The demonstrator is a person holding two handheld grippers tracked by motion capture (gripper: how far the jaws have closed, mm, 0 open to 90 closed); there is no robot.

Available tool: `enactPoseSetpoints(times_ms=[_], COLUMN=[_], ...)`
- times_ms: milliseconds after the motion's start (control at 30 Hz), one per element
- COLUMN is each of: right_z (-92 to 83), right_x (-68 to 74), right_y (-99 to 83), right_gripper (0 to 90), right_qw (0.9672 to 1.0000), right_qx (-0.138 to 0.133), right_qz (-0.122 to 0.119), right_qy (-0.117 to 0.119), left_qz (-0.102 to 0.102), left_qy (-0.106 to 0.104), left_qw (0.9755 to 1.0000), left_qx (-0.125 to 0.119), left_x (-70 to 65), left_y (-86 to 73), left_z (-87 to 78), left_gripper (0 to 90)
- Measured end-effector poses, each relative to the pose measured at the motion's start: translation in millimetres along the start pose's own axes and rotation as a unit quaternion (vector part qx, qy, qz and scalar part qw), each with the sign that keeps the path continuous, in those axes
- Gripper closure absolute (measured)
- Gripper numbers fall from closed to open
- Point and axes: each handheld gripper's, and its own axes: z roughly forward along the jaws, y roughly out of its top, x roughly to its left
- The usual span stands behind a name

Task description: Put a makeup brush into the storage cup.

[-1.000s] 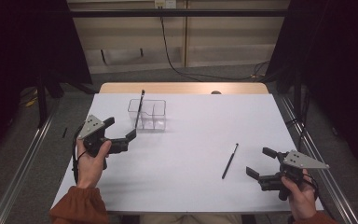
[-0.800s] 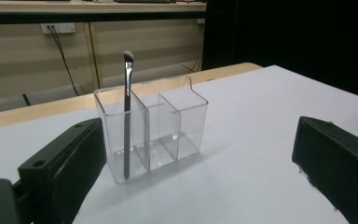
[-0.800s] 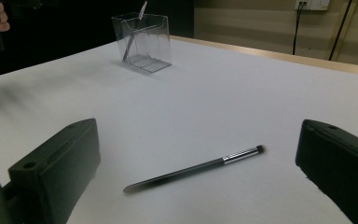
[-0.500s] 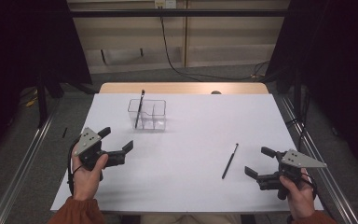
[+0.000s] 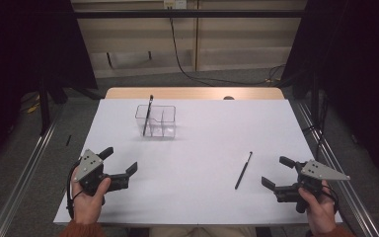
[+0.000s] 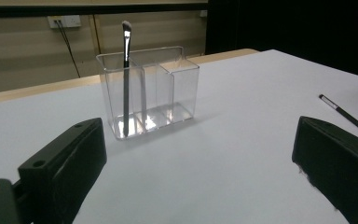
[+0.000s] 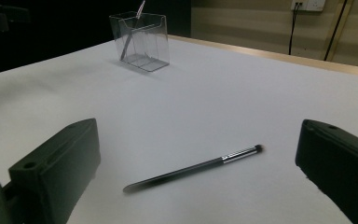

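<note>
White table under both grippers; dark curtains beyond. Left gripper, right gripper: jaws apart, empty. Black brush just ahead of right gripper.

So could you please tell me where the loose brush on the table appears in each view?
High view: brush lower right, near the right gripper.
Left gripper view: tip at right edge.
Right gripper view: bottom centre, between the jaws.
Shared landmark: clear holder.
</note>
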Motion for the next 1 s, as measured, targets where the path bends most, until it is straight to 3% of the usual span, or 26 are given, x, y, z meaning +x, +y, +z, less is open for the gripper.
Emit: enactPoseSetpoints(times_ms=[100, 467, 800, 1000], right_z=[-1.8, 0.9, 3.3, 12.4], right_x=[-0.6, -0.5, 4.1, 4.2], right_y=[-0.6, 0.4, 4.1, 8.4], right_gripper=[0.0, 0.0, 0.0, 0.3], right_qw=[1.0000, 1.0000, 0.9999, 0.9998], right_qx=[-0.001, 0.002, -0.007, 0.004], right_qz=[0.002, -0.001, -0.004, 0.001], right_qy=[-0.004, -0.003, -0.015, -0.019], left_qz=[0.000, -0.004, -0.004, -0.001], left_qy=[-0.017, -0.005, -0.003, -0.002], left_qw=[0.9998, 1.0000, 1.0000, 1.0000], left_qx=[-0.008, 0.002, -0.005, -0.010], left_x=[1.6, 4.3, 1.8, -1.2], left_y=[-2.6, -9.9, -12.1, -13.1], left_z=[-4.3, -4.8, -11.4, -15.2], left_gripper=[3.0, 3.0, 3.0, 3.0])
